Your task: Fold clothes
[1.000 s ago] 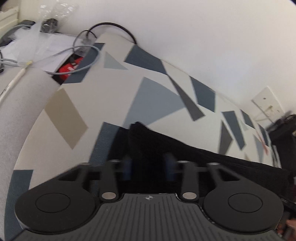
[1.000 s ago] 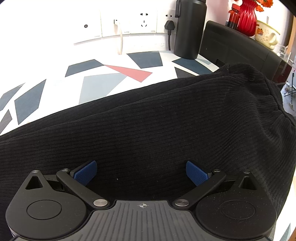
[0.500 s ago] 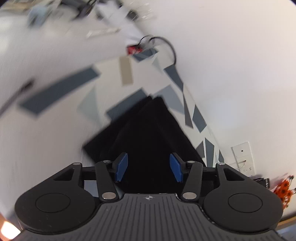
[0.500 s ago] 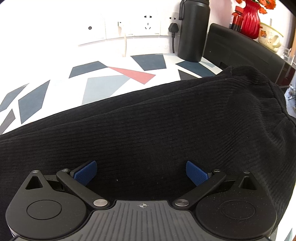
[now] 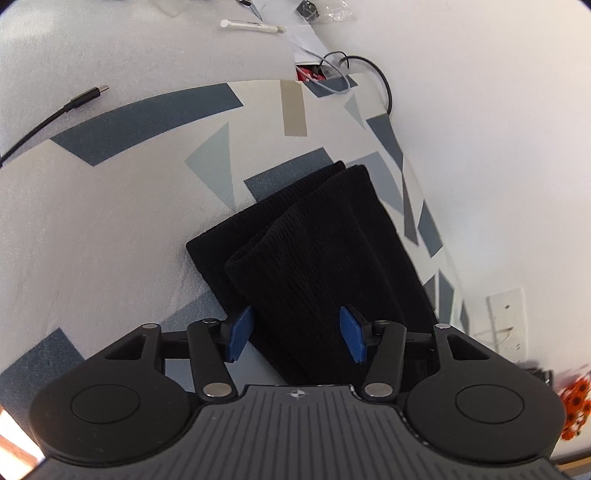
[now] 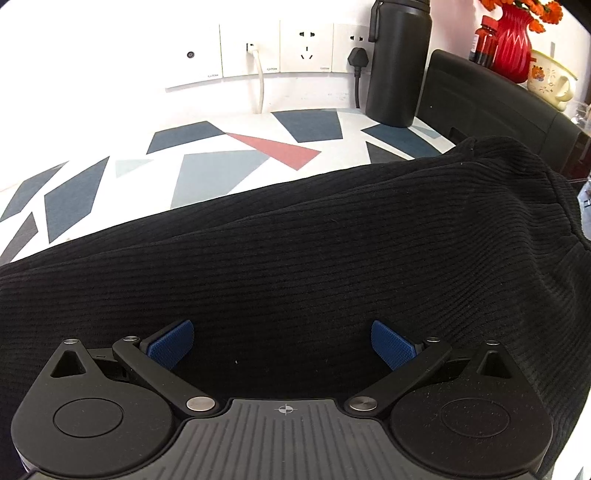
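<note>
A black ribbed garment (image 5: 317,240) lies folded lengthwise on the patterned table cover (image 5: 147,206), its two leg ends stacked and slightly offset. My left gripper (image 5: 297,334) is open and hovers above the garment, holding nothing. In the right wrist view the same black garment (image 6: 295,258) fills the lower frame. My right gripper (image 6: 282,345) is open wide just over the fabric, empty.
A black USB cable (image 5: 55,114) and a white pen (image 5: 253,26) lie at the far left. Wall sockets (image 6: 306,46), a black bottle (image 6: 399,62), a black box (image 6: 491,107) and a red vase (image 6: 511,40) stand at the back right.
My left gripper has let go of the garment's end, opened and lifted back, so the view swung high above the table. The right gripper stays open over the fabric.
</note>
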`<state>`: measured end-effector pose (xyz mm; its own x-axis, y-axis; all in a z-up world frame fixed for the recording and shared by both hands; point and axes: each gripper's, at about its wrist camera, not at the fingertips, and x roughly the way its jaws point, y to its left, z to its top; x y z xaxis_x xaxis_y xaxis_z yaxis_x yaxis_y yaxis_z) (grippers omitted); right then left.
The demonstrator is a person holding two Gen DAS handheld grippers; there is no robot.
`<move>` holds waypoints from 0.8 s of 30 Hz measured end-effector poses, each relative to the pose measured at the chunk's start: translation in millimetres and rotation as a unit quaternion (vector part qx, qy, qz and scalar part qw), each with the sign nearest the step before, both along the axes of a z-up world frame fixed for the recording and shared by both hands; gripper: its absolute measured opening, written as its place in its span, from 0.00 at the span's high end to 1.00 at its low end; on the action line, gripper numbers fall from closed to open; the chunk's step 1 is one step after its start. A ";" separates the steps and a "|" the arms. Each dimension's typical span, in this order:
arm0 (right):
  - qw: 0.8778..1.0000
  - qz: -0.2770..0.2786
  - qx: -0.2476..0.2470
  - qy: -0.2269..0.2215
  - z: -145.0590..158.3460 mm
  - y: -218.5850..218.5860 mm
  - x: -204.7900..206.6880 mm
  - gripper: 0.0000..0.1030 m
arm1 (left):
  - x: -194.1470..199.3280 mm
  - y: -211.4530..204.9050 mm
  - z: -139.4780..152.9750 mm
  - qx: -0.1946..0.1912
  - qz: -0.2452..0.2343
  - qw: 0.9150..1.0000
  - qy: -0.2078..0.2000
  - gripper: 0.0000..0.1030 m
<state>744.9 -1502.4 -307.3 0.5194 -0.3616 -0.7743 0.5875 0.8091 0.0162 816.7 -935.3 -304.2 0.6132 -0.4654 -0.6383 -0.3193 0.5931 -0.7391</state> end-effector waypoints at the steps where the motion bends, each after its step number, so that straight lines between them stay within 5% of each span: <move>1: 1.000 0.000 -0.001 -0.001 -0.1 0.2 0.0 0.01 | -0.1 3.1 -2.1 -0.026 0.013 1.000 -0.008 0.49; 3: 1.000 -0.001 -0.001 -0.001 -0.1 0.7 0.1 0.01 | 1.5 5.3 -2.4 -0.046 0.021 0.999 -0.015 0.49; 12: 1.000 -0.002 -0.003 -0.003 -1.3 -1.0 1.3 0.01 | 8.5 -2.9 -8.4 -0.011 0.008 1.000 -0.011 0.49; 13: 1.000 -0.002 -0.004 -0.003 -1.4 -0.9 1.2 0.01 | 9.7 -4.6 -7.4 -0.006 0.008 1.000 -0.018 0.53; 14: 1.000 -0.003 -0.004 -0.004 -1.5 -0.7 1.3 0.01 | 10.7 -6.5 -5.5 0.002 0.007 1.000 -0.026 0.81; 15: 1.000 -0.003 -0.005 -0.004 -1.4 -0.2 1.1 0.01 | 11.9 -8.2 -2.3 0.010 0.005 0.999 -0.033 0.94; 24: 0.995 0.069 0.067 -0.026 20.2 -14.7 -14.7 0.01 | 14.7 -22.6 46.7 0.083 -0.010 0.990 -0.113 0.94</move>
<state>730.2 -1517.0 -287.1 0.5973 -0.1792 -0.7817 0.4658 0.8710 0.1562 831.4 -958.0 -257.5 0.7399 -0.3794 -0.5555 -0.1440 0.7173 -0.6817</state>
